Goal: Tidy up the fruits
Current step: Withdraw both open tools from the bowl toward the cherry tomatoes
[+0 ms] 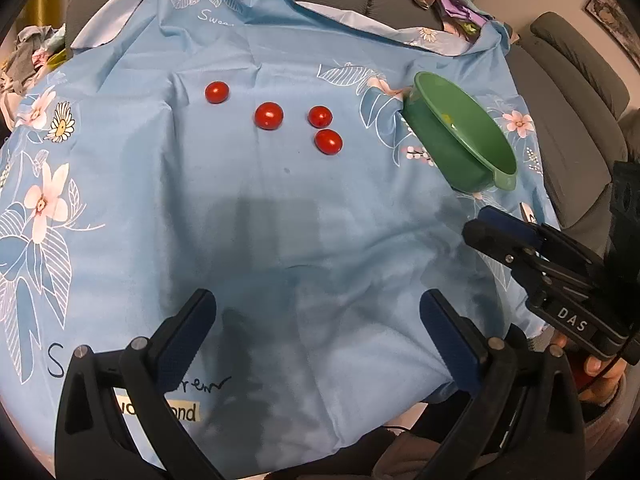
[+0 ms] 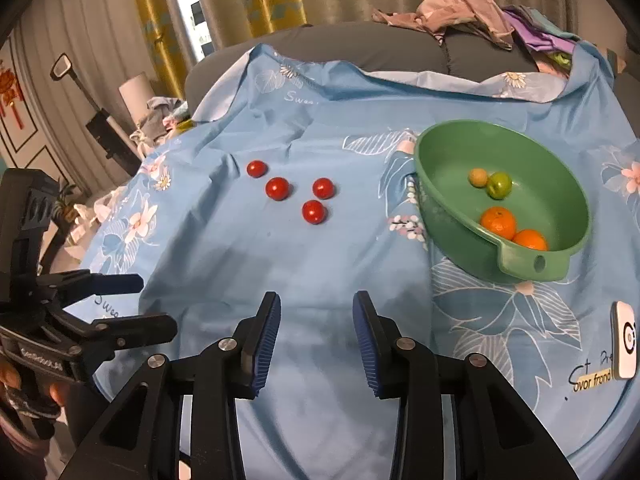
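Observation:
Several red cherry tomatoes lie loose on the blue floral cloth. A green bowl stands to their right; in the right wrist view it holds two oranges, a green fruit and a small tan fruit. My left gripper is open and empty, low over the cloth's near side. My right gripper is open and empty, near the bowl's handle side; it also shows in the left wrist view.
A white remote-like device lies on the cloth at the right edge. A grey sofa with piled clothes runs behind. A grey armchair stands right. Curtains and a pile of clothes are at the back left.

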`<state>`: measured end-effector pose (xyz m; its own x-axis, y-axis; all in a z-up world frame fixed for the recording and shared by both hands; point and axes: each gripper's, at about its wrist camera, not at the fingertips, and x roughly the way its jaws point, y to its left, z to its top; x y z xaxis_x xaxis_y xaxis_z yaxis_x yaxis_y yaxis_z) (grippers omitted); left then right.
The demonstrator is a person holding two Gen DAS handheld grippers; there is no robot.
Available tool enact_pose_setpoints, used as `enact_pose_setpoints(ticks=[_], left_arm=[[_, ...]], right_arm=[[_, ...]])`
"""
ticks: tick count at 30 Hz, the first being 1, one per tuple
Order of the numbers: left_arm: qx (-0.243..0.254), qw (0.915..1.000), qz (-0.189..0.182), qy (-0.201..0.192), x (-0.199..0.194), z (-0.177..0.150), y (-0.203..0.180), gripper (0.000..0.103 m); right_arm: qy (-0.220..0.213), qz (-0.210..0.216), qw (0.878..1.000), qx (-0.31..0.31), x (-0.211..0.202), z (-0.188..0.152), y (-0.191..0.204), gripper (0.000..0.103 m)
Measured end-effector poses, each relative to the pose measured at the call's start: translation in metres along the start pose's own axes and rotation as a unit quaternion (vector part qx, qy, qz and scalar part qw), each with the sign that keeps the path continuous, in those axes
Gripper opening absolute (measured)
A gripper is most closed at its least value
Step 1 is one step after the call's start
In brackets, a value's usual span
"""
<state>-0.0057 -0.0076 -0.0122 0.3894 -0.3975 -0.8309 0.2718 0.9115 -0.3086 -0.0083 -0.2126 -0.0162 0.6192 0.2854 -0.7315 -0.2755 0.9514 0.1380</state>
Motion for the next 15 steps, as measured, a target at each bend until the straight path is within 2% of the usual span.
enact_pose_setpoints(ticks=[9,12,15], left_arm=[[-0.013,0.9998,-0.016,-0.006,-0.002,-0.003,0.02,0.102],[-0.011,0.9997,-0.019,-0.008,-0.001,-0.004,0.023,0.102],[-0.007,0.9997,-0.022,-0.006,0.001,-0.004,0.026,0.102]], right_arm=[[0.014,-0.001,1.0,-0.019,0.014,0.007,0.019,0.039],[0.018,0.0,1.0,-0.018,0.019,0.009,0.021,0.045],[0.02,0.0,1.0,-0.018,0.023,0.011,0.023,0.046]])
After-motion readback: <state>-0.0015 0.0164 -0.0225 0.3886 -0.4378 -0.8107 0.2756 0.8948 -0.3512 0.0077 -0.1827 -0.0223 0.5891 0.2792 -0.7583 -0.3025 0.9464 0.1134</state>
